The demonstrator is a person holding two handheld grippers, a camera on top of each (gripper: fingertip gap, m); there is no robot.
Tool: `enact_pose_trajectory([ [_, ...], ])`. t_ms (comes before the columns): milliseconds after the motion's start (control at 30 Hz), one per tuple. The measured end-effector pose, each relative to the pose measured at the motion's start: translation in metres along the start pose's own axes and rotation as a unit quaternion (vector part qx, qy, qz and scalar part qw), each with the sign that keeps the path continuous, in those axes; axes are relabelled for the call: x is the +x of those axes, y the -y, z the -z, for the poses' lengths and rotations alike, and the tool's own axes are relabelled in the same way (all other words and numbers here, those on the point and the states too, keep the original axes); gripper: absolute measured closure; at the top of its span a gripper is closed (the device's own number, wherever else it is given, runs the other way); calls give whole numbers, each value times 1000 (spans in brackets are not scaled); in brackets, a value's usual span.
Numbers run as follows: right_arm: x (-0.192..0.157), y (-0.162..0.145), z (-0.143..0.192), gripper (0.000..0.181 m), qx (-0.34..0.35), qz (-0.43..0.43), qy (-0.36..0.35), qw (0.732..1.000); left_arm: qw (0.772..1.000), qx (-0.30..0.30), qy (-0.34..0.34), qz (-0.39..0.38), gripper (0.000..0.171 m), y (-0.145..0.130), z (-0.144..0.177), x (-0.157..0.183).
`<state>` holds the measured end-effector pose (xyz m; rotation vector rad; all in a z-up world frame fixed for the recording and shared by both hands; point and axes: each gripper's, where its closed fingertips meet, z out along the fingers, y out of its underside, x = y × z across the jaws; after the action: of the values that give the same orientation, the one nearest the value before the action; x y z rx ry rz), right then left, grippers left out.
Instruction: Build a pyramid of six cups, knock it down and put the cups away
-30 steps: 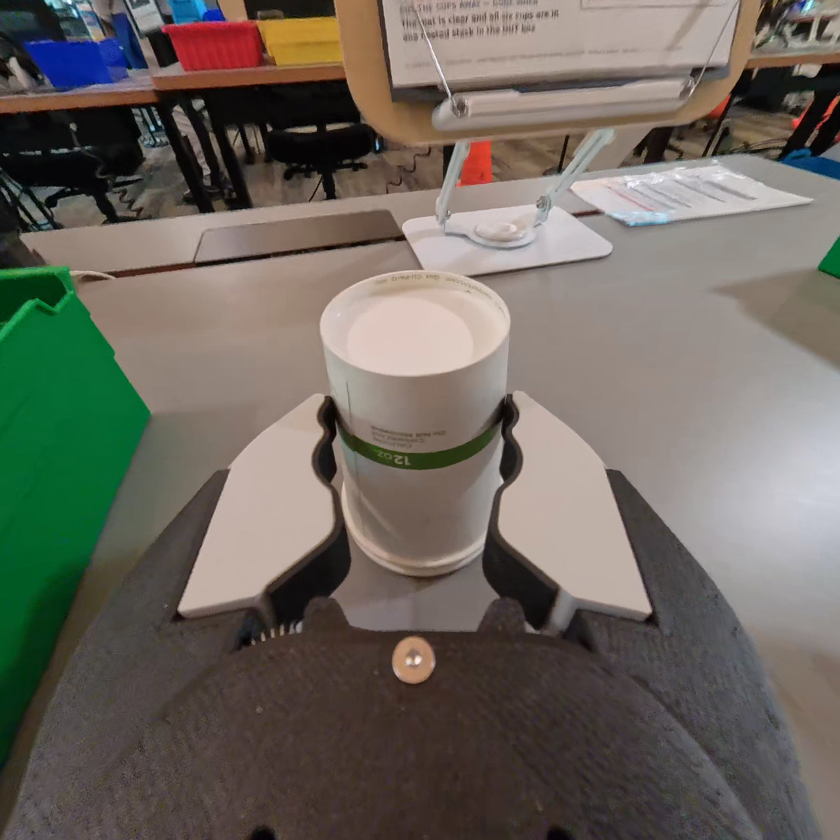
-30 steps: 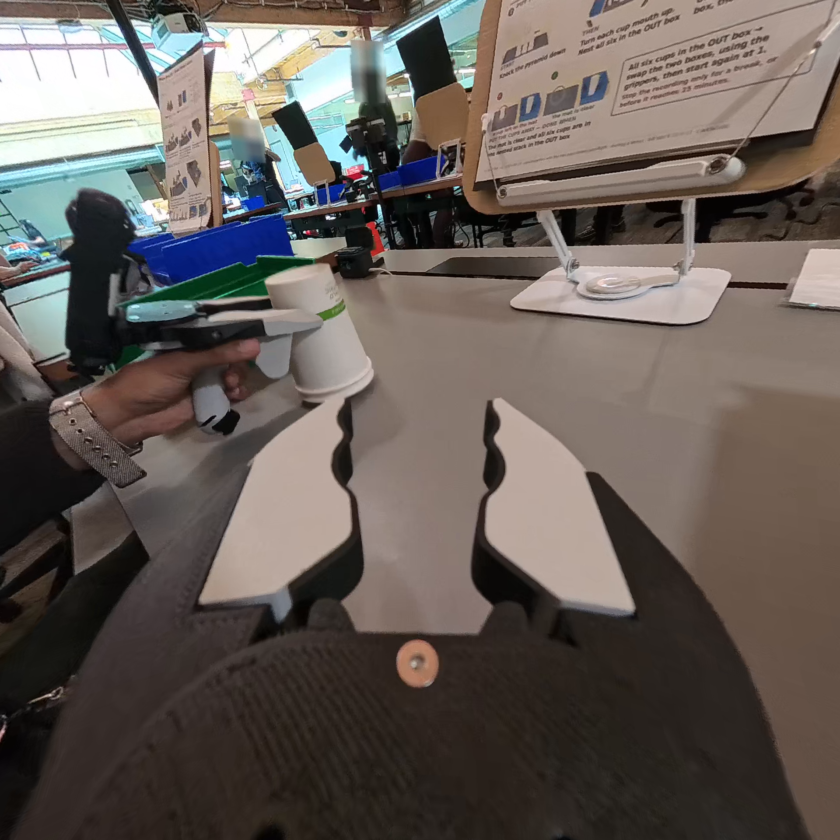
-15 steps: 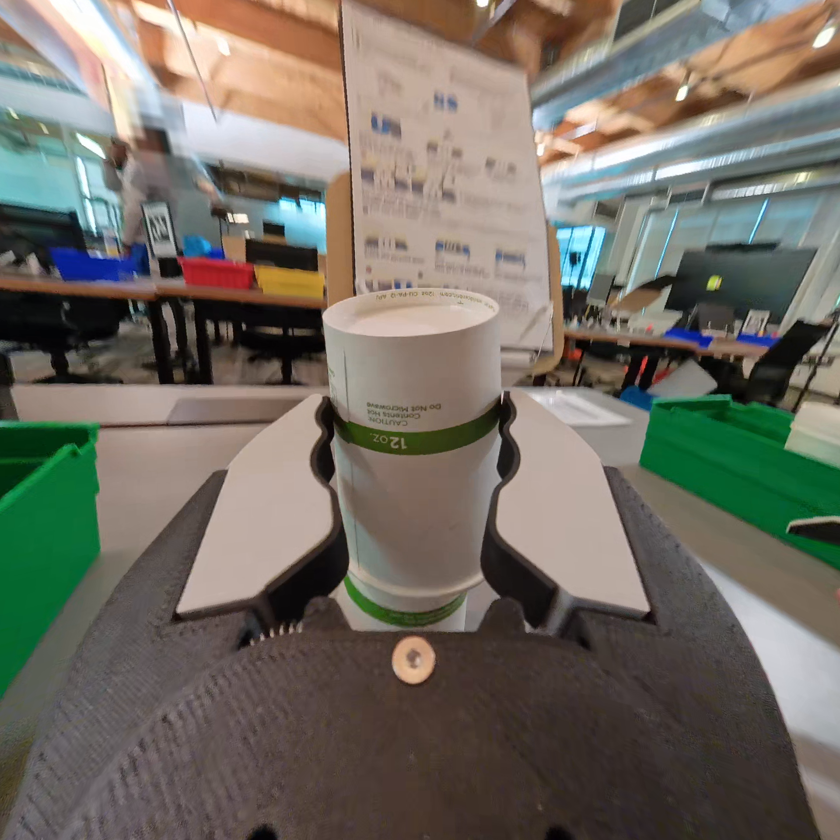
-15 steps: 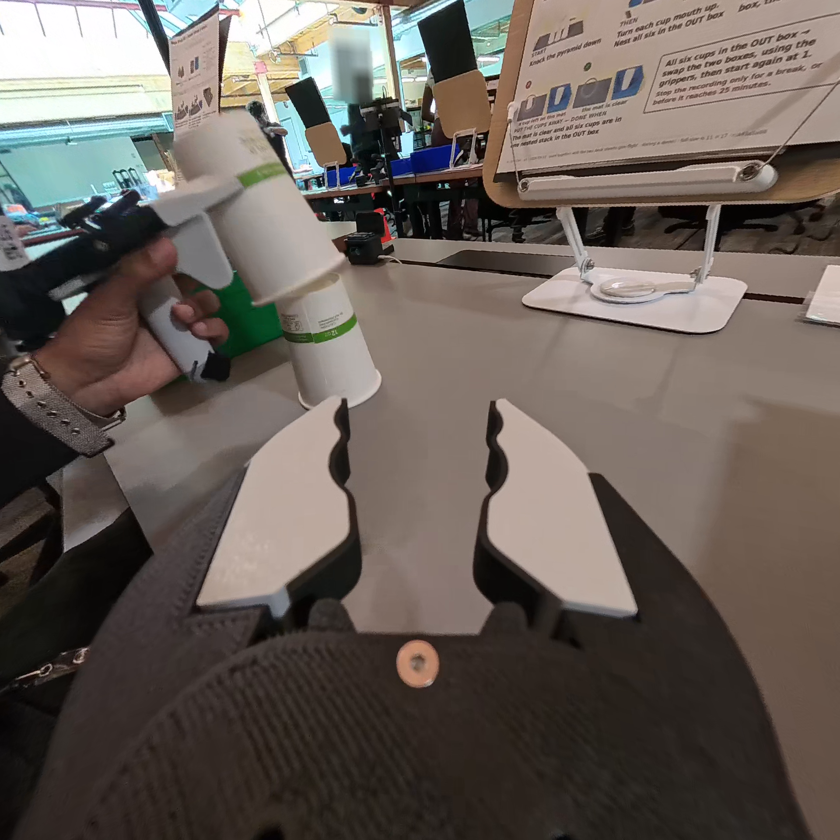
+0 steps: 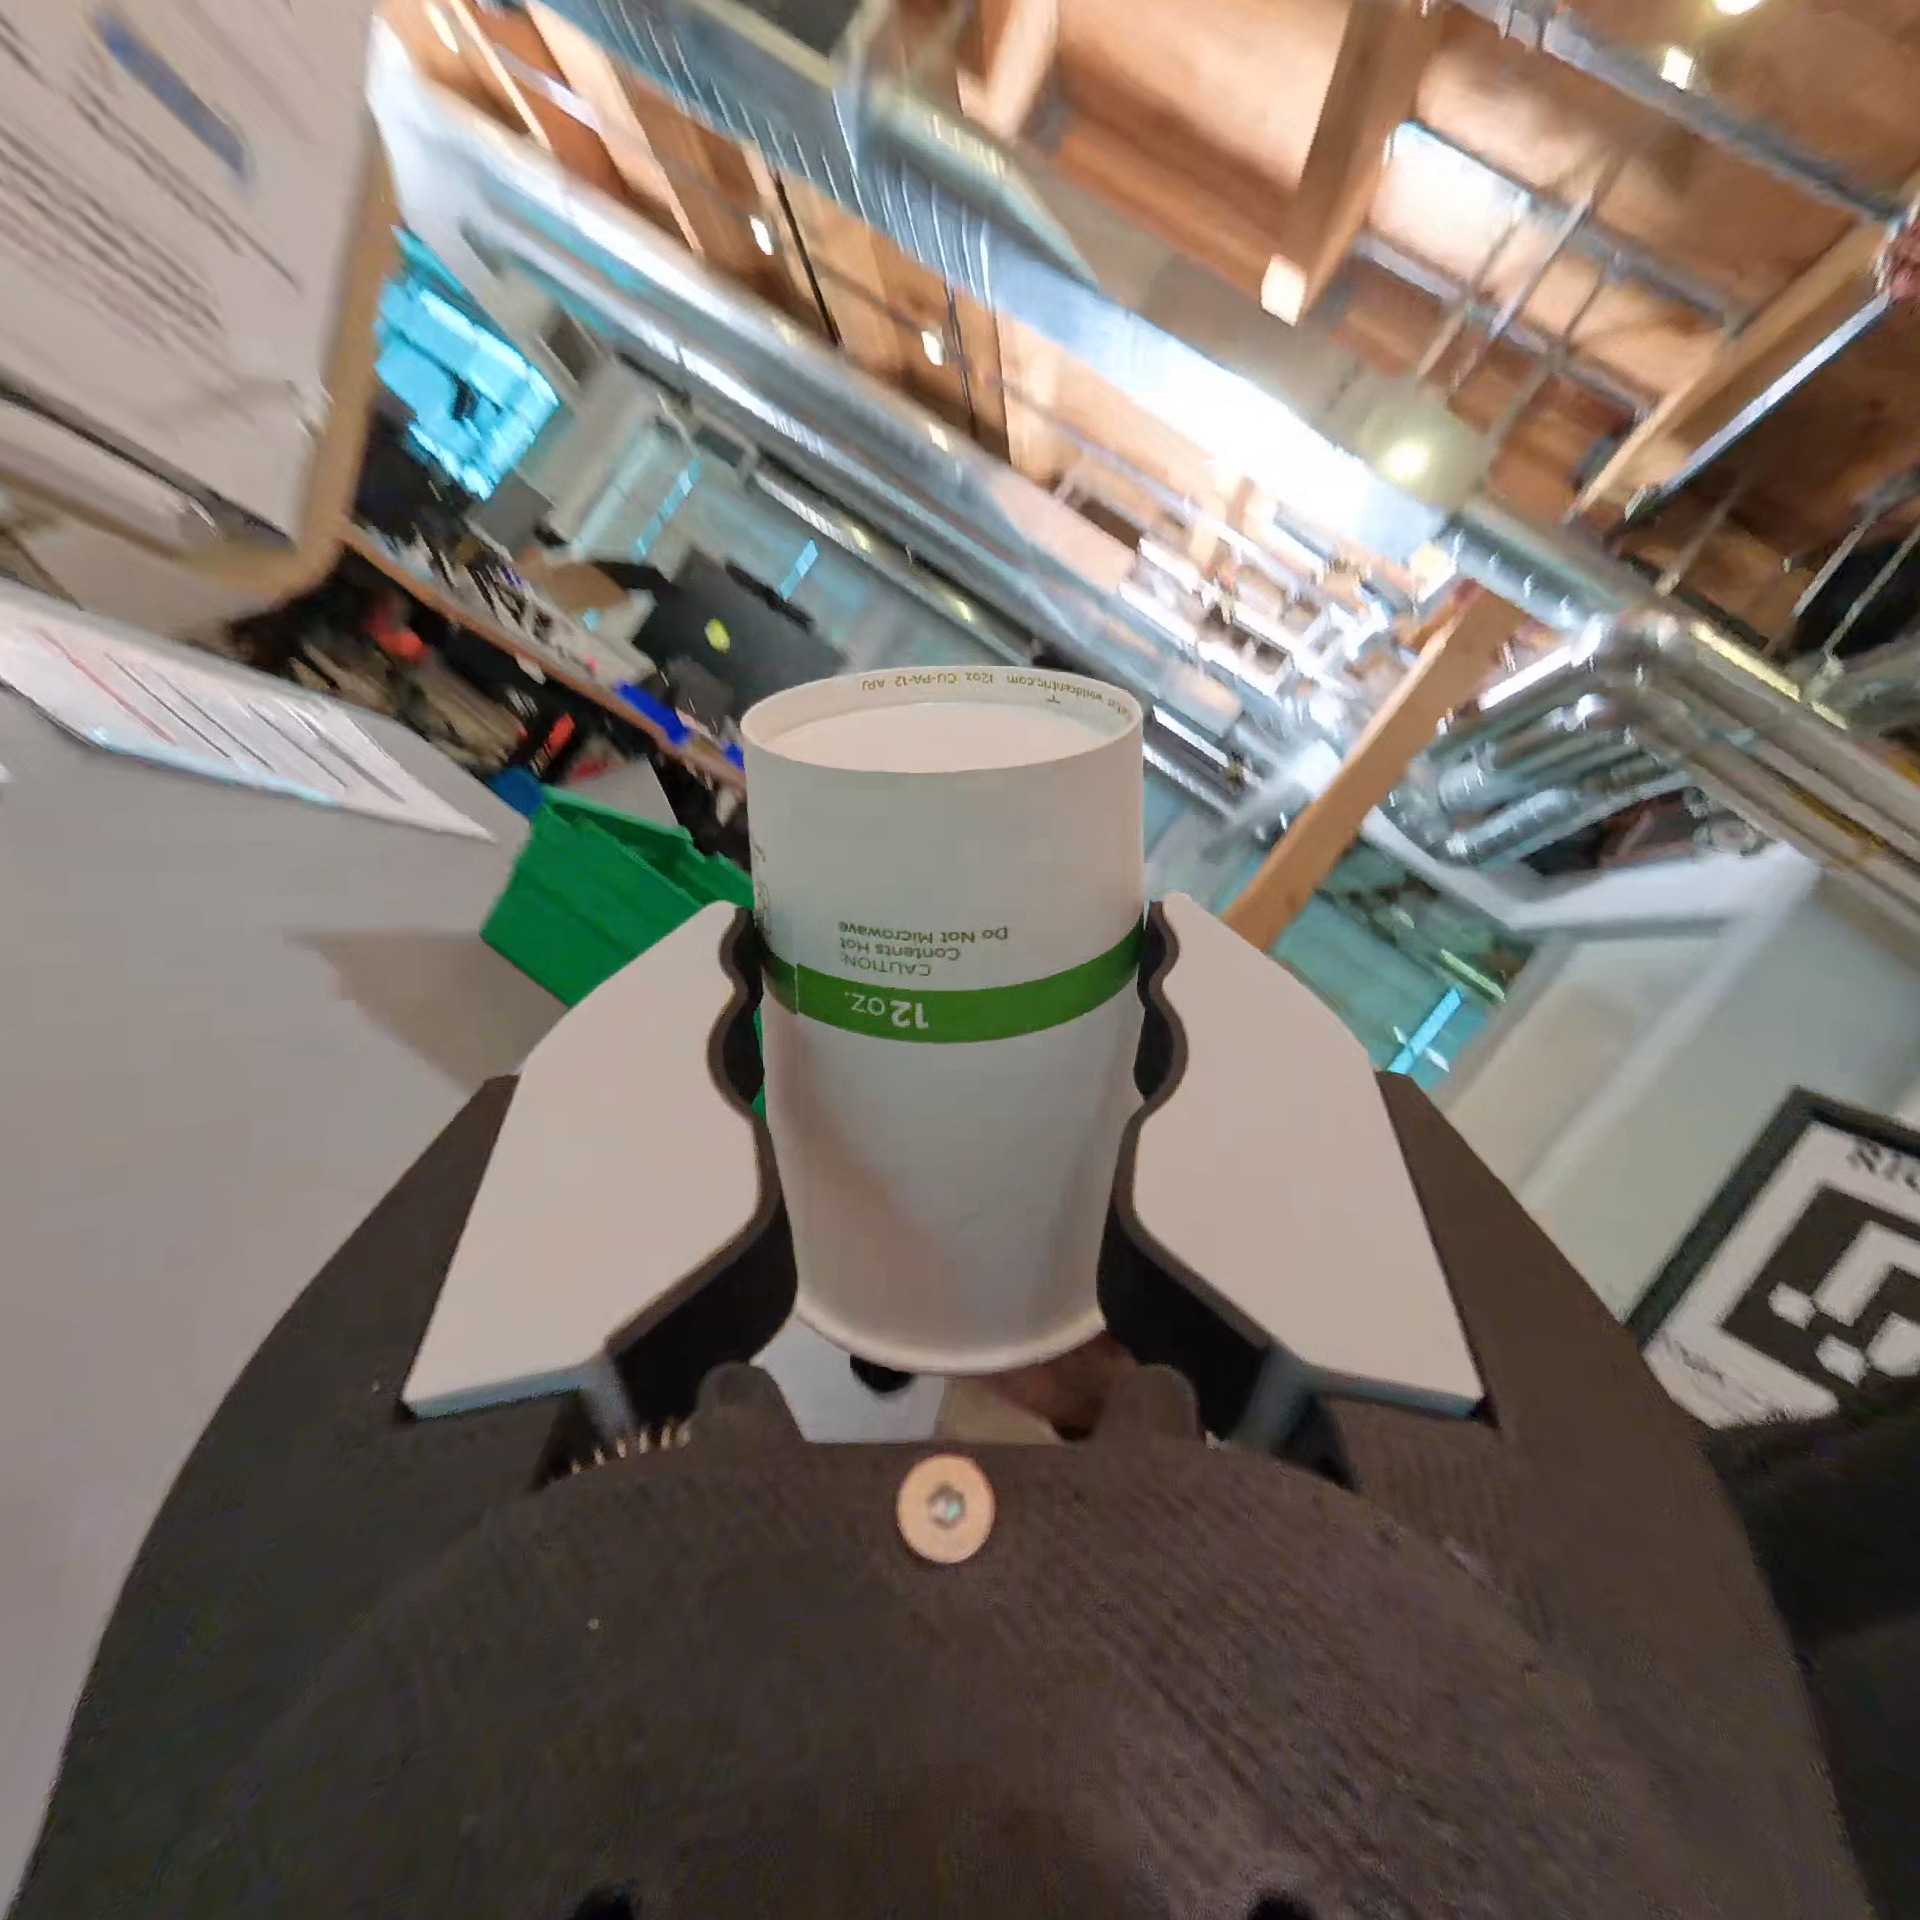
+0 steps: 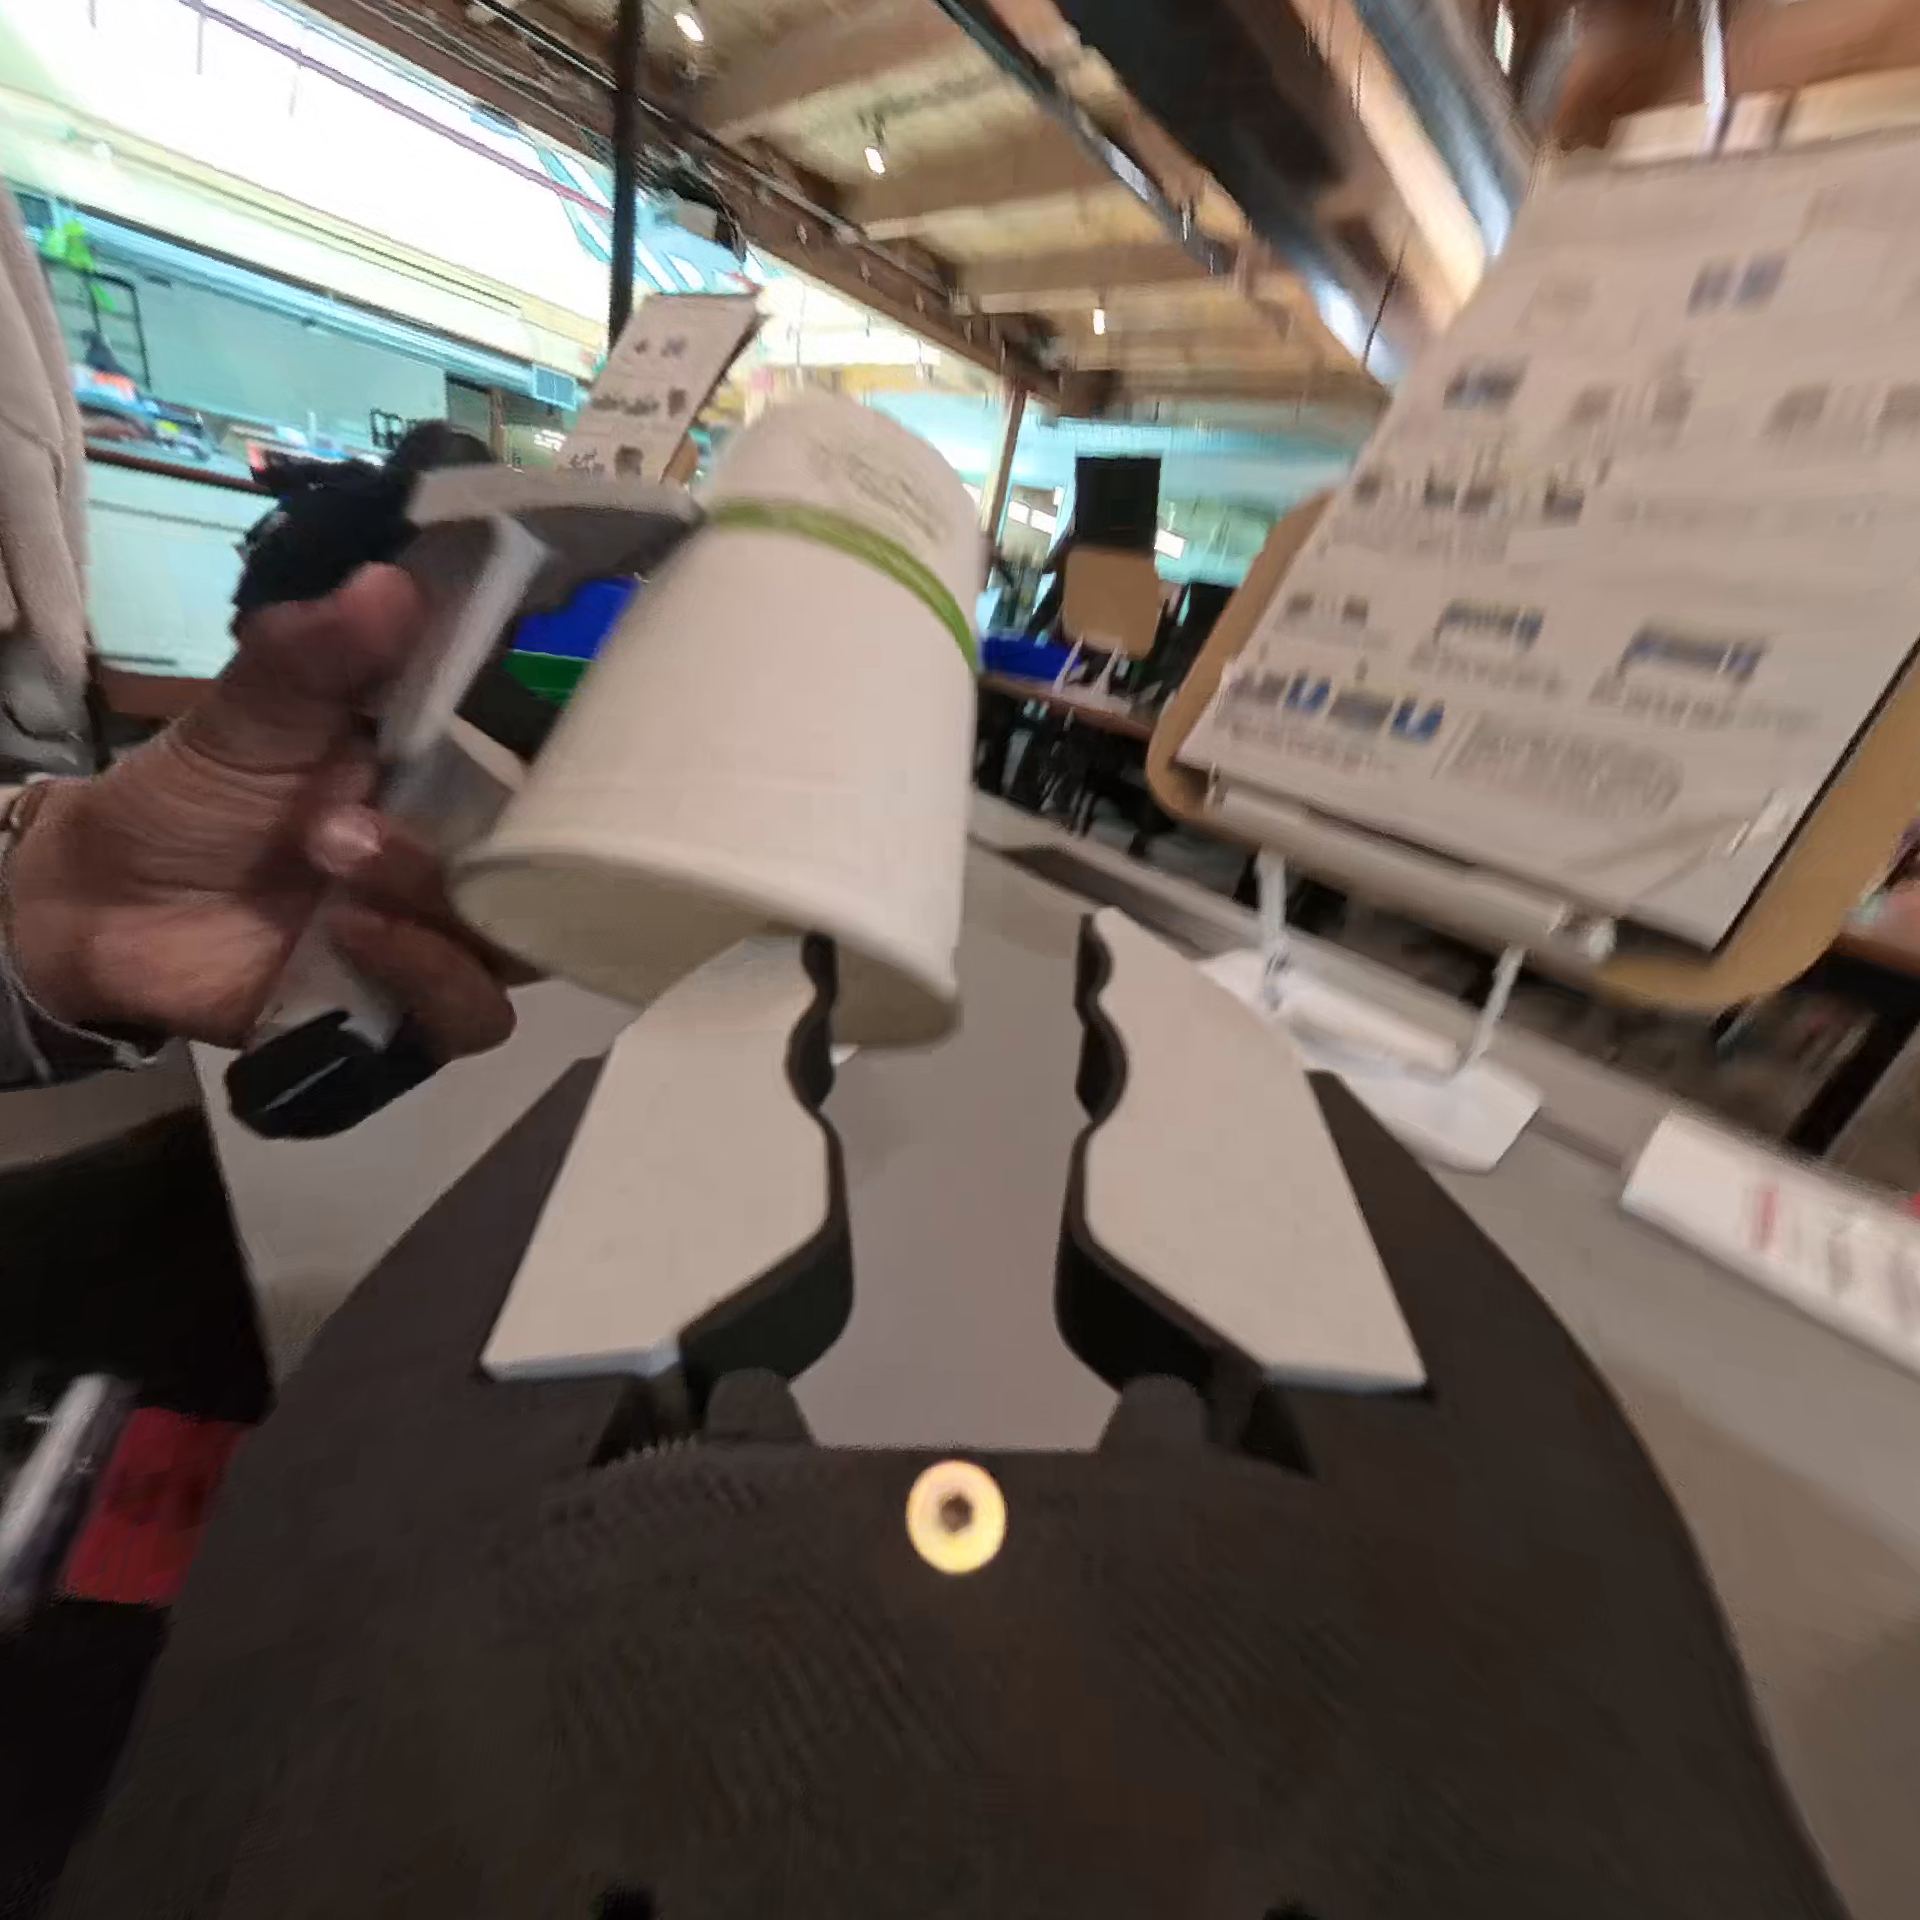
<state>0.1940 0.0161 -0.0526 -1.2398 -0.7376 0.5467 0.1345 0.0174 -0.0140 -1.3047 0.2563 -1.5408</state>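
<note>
My left gripper point(image 5: 948, 920) is shut on a white paper cup with a green band point(image 5: 940, 1101), held in the air with its closed base pointing away and up. In the right wrist view the same cup point(image 6: 769, 727) is tilted, its open mouth facing down and left, with the left gripper point(image 6: 613, 644) and a person's hand point(image 6: 208, 831) behind it. My right gripper point(image 6: 951, 966) is open and empty. The cup's rim hangs just above and in front of its left fingertip point(image 6: 769, 987).
A grey table point(image 5: 208, 1039) lies below. A green bin point(image 5: 613, 894) stands at its far edge. An instruction board on a white stand point(image 6: 1558, 644) is at the right, with a plastic-covered sheet point(image 6: 1787, 1236) on the table beside it. A black-and-white marker card point(image 5: 1818, 1278) is at the right.
My left gripper has lifted the cup off a second cup on the table, swung it towards my right gripper and tilted it upward. The right gripper stays open; its view has tilted.
</note>
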Motion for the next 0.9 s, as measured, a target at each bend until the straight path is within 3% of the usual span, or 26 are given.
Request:
enact_pose_trajectory([
  [67, -2, 13, 5, 170, 28, 81, -26, 996, 999, -45, -19, -3, 100, -23, -8, 7],
  [133, 9, 20, 9, 178, 25, 110, -62, 992, 998, -61, -22, 0, 97, -31, -11, 9],
  [267, 44, 14, 15, 180, 12, -24, -84, 996, 996, -42, 53, -50, 92, -11, 1, -19],
  [367, 59, -24, 14, 180, -89, -100, -53, 990, 965, -57, 139, -214, 93, 5, 18, -42],
  [400, 59, -39, 14, 180, -133, -113, -30, 984, 938, -85, 163, -294, 92, 4, 22, -48],
  [467, 58, -58, 16, 180, -188, -153, 2, 970, 853, -149, 198, -459, 84, -4, 28, -58],
  [533, 54, -59, 17, 180, -199, -227, 35, 953, 764, -180, 215, -581, 77, -15, 27, -63],
  [567, 50, -57, 17, 180, -196, -269, 52, 942, 735, -195, 208, -615, 76, -25, 24, -62],
  [667, 36, -63, 19, 180, -223, -323, 94, 915, 659, -236, 176, -692, 76, -57, 16, -59],
  [767, 21, -88, 23, 180, -301, -272, 103, 908, 581, -243, 151, -762, 79, -72, 11, -53],
  [833, 15, -90, 21, 178, -309, -253, 110, 910, 541, -271, 131, -785, 82, -85, 15, -57],
  [900, 0, -78, 20, 180, -283, -267, 163, 907, 525, -292, 124, -790, 95, -92, 20, -63],
])
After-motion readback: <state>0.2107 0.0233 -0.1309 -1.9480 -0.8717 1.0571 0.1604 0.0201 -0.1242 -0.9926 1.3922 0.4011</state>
